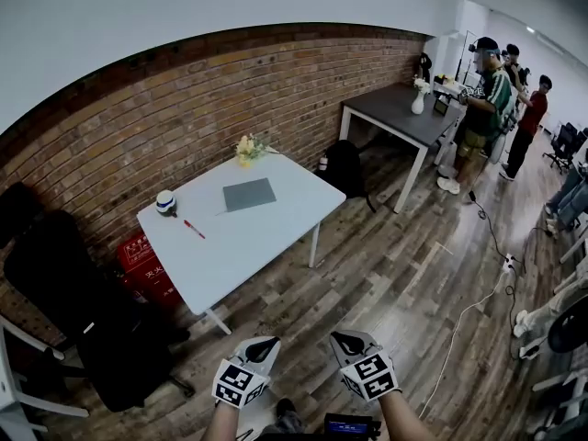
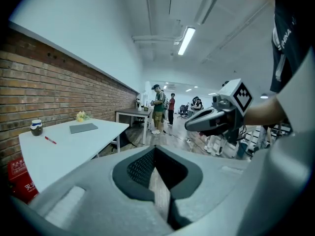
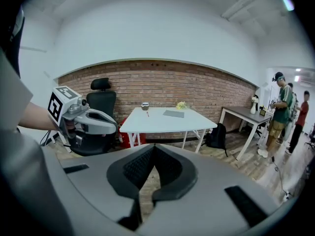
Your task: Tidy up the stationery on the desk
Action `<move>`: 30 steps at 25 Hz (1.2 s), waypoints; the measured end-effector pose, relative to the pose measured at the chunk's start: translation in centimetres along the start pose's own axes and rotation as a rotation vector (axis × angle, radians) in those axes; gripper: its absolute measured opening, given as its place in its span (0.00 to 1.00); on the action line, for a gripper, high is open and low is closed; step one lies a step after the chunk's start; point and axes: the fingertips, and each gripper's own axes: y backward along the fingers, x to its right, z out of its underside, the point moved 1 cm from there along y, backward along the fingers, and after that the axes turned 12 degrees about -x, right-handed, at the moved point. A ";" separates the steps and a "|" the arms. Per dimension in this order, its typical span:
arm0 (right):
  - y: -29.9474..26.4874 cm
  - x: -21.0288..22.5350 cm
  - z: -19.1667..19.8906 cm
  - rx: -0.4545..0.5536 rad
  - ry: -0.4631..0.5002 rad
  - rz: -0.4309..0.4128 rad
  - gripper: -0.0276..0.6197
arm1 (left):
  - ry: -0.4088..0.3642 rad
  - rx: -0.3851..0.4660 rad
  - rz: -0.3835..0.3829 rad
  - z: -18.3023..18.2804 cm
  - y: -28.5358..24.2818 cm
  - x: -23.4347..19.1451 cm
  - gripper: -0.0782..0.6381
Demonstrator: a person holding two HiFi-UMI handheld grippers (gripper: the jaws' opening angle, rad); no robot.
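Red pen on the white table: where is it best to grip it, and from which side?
Probably the middle of the red pen, from above, jaws across its thin barrel. It lies flat on the table, with bare surface on both sides, apart from the cup.

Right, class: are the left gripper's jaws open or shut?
Shut: in its own view the left gripper shows its dark jaws meeting at the tips, with nothing between them.

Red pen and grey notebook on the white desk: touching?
Apart. Head view shows the red pen lying left of the grey notebook, with a strip of bare white desk between them.
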 end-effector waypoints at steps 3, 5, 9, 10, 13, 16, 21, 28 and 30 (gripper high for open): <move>-1.3 0.4 -1.3 0.001 -0.001 0.008 0.06 | 0.000 0.000 0.005 -0.5 -0.8 -2.2 0.12; -2.0 0.7 -1.8 -0.003 -0.003 0.007 0.06 | 0.006 0.005 0.012 -0.8 -1.3 -3.1 0.12; -3.5 1.8 -2.5 -0.014 0.002 0.002 0.06 | 0.014 -0.002 0.018 -1.1 -2.6 -4.5 0.12; -4.0 2.2 -2.6 -0.016 0.001 -0.004 0.06 | 0.018 -0.005 0.017 -1.1 -3.0 -4.9 0.12; -5.6 3.5 -3.0 -0.022 0.012 -0.022 0.06 | 0.024 -0.016 0.010 -1.4 -4.6 -5.9 0.12; -7.3 5.4 -3.7 -0.019 0.024 -0.044 0.06 | 0.032 -0.036 -0.007 -1.9 -6.3 -7.0 0.12; -9.6 9.9 -5.9 -0.012 0.036 -0.083 0.06 | 0.041 -0.056 -0.041 -4.3 -9.7 -9.1 0.12; -13.4 17.0 -8.2 0.002 0.070 -0.147 0.06 | 0.080 -0.069 -0.134 -7.7 -14.4 -12.2 0.12; -14.2 18.2 -8.9 0.005 0.091 -0.177 0.06 | 0.100 -0.070 -0.167 -8.2 -15.2 -12.8 0.12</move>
